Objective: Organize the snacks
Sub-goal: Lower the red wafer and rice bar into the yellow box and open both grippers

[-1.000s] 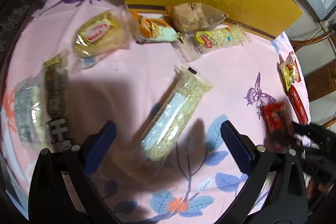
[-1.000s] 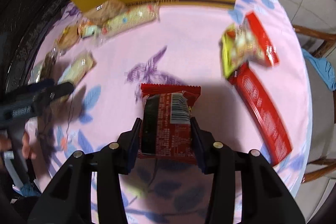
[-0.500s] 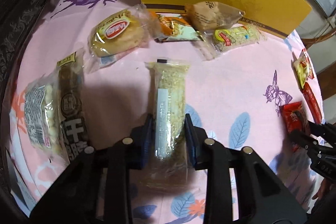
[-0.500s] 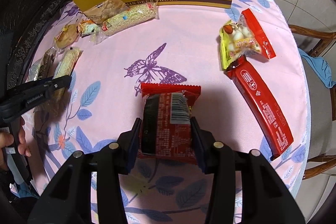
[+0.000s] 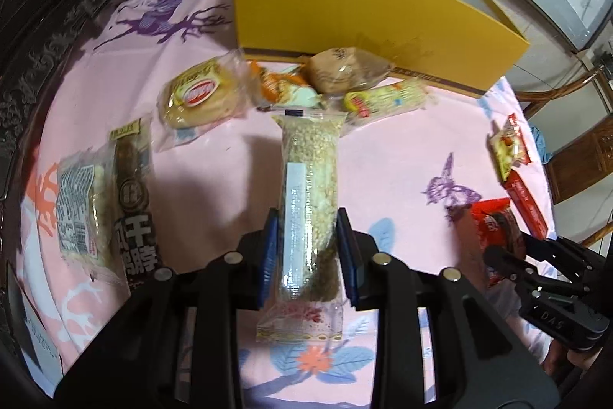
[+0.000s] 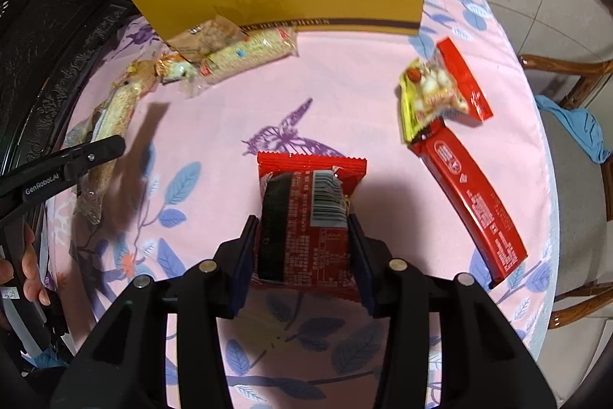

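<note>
Two snacks are held clamped at once, the oat bar [image 5: 309, 202] between the left gripper [image 5: 306, 248] fingers and the red packet [image 6: 304, 217] between the right gripper [image 6: 302, 248] fingers, presumably for carrying to the yellow box [image 5: 345, 2] ahead of both.

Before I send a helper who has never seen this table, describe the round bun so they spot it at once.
Start at the yellow box at the back of the table. Off its left end, a clear bag holds the bun, leftmost of the snacks along the box's front. It is the only round golden one, with a red oval label.
</note>
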